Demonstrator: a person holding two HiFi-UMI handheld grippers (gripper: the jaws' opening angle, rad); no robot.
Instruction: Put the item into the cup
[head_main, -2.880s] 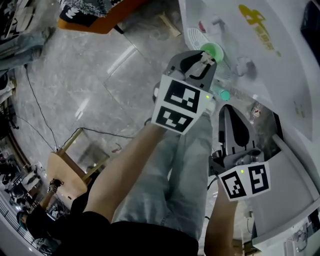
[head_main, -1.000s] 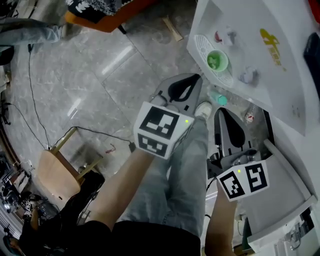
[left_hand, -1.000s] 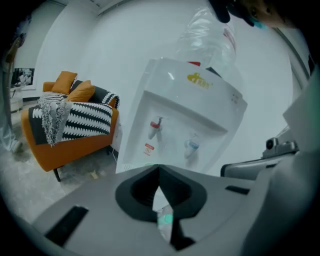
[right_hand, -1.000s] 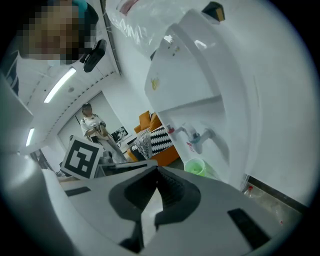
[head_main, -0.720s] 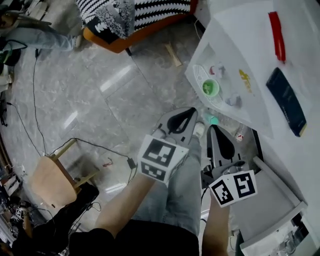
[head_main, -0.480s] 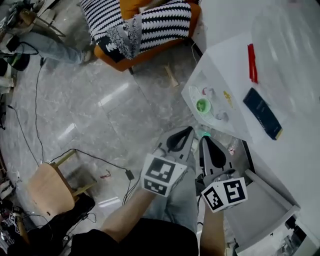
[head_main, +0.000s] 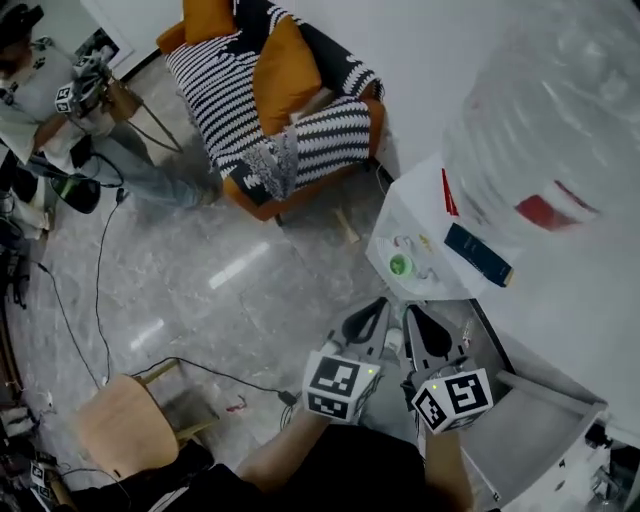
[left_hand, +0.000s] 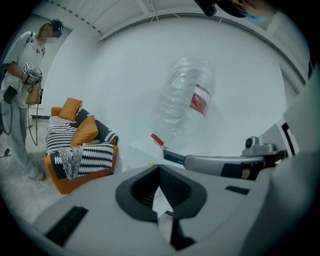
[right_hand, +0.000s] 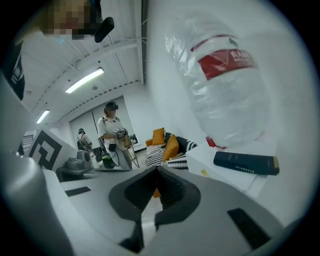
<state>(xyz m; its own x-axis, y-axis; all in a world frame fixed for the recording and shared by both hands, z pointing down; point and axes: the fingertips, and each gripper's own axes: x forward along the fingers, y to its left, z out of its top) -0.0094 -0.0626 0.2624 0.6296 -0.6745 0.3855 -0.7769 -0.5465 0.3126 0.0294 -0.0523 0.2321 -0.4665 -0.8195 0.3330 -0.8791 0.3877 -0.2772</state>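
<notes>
A small green cup (head_main: 400, 265) stands on a white round tray (head_main: 390, 252) near the corner of the white table (head_main: 450, 290). A couple of tiny items lie beside the cup, too small to make out. Both grippers hang low and side by side, short of the table's corner and away from the cup. My left gripper (head_main: 380, 302) (left_hand: 160, 166) is shut with nothing in it. Right beside it, my right gripper (head_main: 410, 310) (right_hand: 157, 168) has its jaws together and holds nothing either.
A large clear water bottle (head_main: 545, 140) (right_hand: 225, 75) with a red label and a dark blue book (head_main: 478, 255) (right_hand: 246, 163) sit on the table. A striped sofa (head_main: 270, 110) with orange cushions stands behind. A person (head_main: 60, 100) stands far left. A wooden chair (head_main: 125, 430) and cables are on the floor.
The grippers have drawn back from the tray and come close together. The head view has swung up, so the cup looks smaller and farther, and the sofa and bottle came into sight.
</notes>
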